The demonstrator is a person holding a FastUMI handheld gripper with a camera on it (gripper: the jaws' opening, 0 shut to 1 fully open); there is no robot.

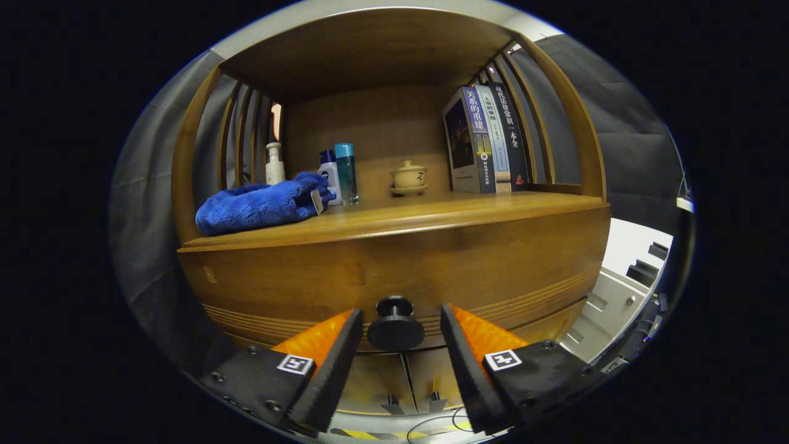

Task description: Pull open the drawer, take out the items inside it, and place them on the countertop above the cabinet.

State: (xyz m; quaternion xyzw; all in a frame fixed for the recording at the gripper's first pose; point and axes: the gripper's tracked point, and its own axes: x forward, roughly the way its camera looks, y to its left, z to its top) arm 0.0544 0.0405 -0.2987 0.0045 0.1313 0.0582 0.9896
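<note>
A wooden cabinet's closed drawer front faces me, with a round dark knob at its lower middle. My gripper is open, and the knob sits between its two fingertips with a small gap on each side. Neither finger touches the knob. Above the drawer runs the wooden countertop. The drawer's inside is hidden.
On the countertop lie a blue towel at the left, a white pump bottle, two small bottles, a lidded teacup and several upright books at the right. Lower cabinet doors show beneath the drawer. White equipment stands right.
</note>
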